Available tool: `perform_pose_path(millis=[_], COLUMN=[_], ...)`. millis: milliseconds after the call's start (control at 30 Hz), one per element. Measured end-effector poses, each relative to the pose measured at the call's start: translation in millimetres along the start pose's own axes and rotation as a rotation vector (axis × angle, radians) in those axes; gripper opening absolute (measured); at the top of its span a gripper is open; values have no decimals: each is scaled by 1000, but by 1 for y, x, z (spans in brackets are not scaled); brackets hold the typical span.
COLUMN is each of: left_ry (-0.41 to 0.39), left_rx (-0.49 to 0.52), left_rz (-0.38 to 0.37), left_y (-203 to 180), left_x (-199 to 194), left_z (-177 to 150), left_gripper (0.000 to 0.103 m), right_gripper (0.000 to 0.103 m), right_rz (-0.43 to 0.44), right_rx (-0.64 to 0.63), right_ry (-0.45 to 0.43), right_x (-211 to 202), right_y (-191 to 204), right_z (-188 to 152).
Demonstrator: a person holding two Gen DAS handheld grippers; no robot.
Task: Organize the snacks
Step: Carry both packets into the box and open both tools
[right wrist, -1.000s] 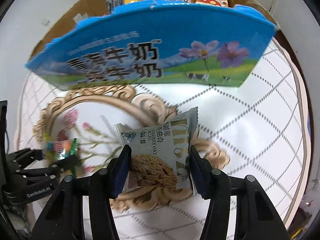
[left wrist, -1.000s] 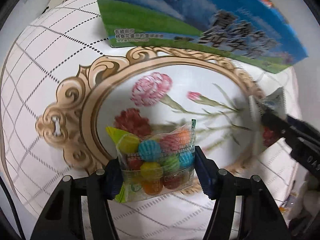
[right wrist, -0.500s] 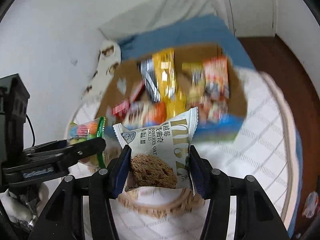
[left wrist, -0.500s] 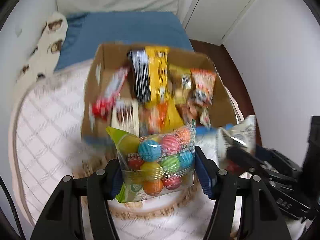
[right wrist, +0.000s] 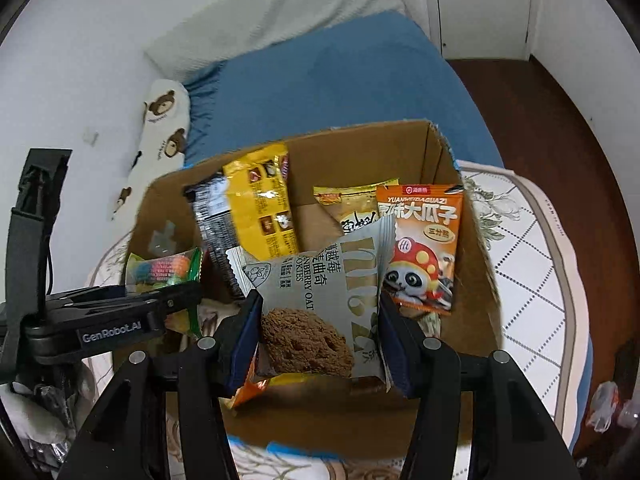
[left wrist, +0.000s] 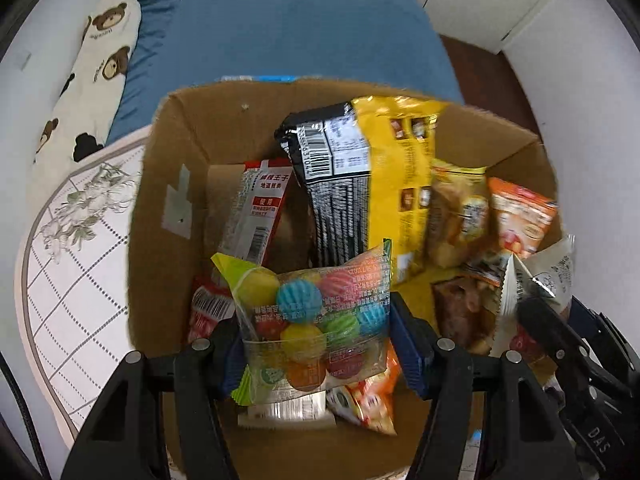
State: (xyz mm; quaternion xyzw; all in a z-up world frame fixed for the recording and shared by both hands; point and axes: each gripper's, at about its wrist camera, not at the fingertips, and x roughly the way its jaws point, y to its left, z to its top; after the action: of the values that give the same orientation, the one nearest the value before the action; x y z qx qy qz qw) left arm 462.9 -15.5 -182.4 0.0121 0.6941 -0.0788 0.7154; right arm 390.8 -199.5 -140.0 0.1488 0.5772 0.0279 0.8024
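My left gripper point(left wrist: 316, 340) is shut on a clear bag of coloured candy balls point(left wrist: 316, 316) and holds it over the open cardboard box point(left wrist: 180, 152). My right gripper point(right wrist: 316, 332) is shut on a grey cranberry oat cookie packet point(right wrist: 320, 292), also over the box point(right wrist: 472, 280). The cookie packet shows at the right of the left wrist view point(left wrist: 536, 292); the candy bag shows at the left of the right wrist view point(right wrist: 164, 270). The box holds several snack packs: a yellow and black bag point(left wrist: 360, 176), a red and white stick pack point(left wrist: 256, 212), an orange seed pack point(right wrist: 420, 248).
The box stands on a round table with a white gridded cloth point(left wrist: 76, 280). Behind it is a bed with a blue sheet point(left wrist: 296, 28) and a bear-print pillow point(left wrist: 92, 80). Dark wooden floor point(right wrist: 560, 128) lies to the right.
Both grippers have risen from low over the table in front of the box to above its open top, each still holding its packet. The box interior now fills both views.
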Motion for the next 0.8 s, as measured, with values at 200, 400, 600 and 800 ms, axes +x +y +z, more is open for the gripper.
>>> perform_pose_path(millis=[200,400,600,800], left_ry=[52,17,-40,-87], left_rx=[-27,-41,-21,4], left_rz=[10,24,64,79], left_y=[6,14,9,-2], left_x=[28,29,15,1], left_z=[15,16,4,-16], left_gripper=[68,74,74,74], right_gripper=[94,97,98,98], right_rz=[-28,-93,-145,-185], right_rx=[44,29,0,-33], right_ry=[95,130,105,72], right_x=[44,59,53,38], right_y=[-7,-10,-11,-11], right_z=[9,5,3,-4])
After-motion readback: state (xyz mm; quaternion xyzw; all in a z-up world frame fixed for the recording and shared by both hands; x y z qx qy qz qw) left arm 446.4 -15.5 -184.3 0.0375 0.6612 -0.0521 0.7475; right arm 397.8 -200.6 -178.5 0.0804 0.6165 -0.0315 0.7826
